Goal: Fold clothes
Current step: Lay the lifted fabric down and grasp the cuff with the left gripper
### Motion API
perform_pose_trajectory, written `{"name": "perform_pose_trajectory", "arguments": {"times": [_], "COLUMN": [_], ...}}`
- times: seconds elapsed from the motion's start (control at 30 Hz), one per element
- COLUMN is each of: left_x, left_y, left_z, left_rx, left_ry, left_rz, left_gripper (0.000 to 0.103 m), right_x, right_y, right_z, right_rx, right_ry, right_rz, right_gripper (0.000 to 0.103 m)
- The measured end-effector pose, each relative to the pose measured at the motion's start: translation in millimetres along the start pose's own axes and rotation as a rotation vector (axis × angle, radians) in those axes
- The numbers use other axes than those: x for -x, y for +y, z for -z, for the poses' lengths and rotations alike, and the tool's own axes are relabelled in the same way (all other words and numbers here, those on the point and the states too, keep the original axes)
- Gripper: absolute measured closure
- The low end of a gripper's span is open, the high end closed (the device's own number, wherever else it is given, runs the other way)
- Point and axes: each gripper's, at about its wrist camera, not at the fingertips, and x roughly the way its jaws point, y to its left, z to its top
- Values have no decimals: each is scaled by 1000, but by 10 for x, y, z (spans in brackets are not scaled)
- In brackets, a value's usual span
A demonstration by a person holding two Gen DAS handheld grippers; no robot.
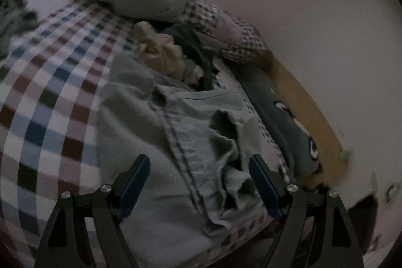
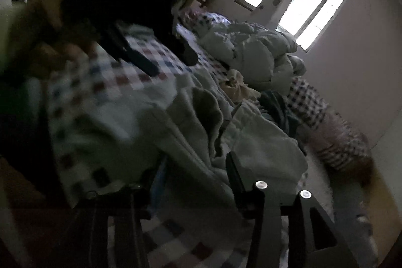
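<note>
Pale green trousers part-folded on a checked bed, both grippers over them.

Our left gripper (image 1: pixel 199 183) gapes wide, empty; our right gripper (image 2: pixel 193 167) is spread too. The trousers (image 1: pixel 155 142) lie rumpled; at twelve o'clock, a beige garment (image 1: pixel 160 49) waits unfolded.

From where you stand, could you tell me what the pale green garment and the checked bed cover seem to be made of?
Pale green garment: looks like a woven cotton twill, matte, with a double-stitched seam like trousers. Checked bed cover: probably a soft fleece or flannel; its squares look fuzzy, though blur may add to that.
</note>
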Motion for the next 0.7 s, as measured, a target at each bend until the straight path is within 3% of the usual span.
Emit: {"name": "perform_pose_trajectory", "arguments": {"times": [0.03, 0.17, 0.23, 0.27, 0.33, 0.43, 0.53, 0.7], "left_x": [-7, -36, -113, -179, -310, -506, -702, -1045], "left_y": [-34, -172, -195, -186, -170, -145, -120, -23], "left_z": [-11, -55, -108, -147, -225, -342, -459, -635], "left_rx": [-14, -71, -72, -60, -37, -1, 34, 121], "left_ry": [0, -2, 16, 34, 69, 123, 176, 247], "left_rz": [5, 27, 42, 52, 71, 100, 129, 194], "left_gripper": [19, 19, 19, 19, 19, 19, 19, 19], "right_x": [69, 80, -89, -226, -481, -790, -852, -816], "right_y": [-52, -465, -776, -923, -1066, -1169, -1275, -1446], "right_z": [-5, 9, 51, 104, 204, 329, 363, 290], "right_rx": [-22, -220, -391, -483, -576, -682, -762, -810], "right_ry": [-5, 31, 68, 99, 186, 287, 249, 157], "right_rz": [6, 2, -85, -148, -217, -302, -372, -377], "right_gripper": [36, 35, 38, 42, 73, 74, 74, 74]}}
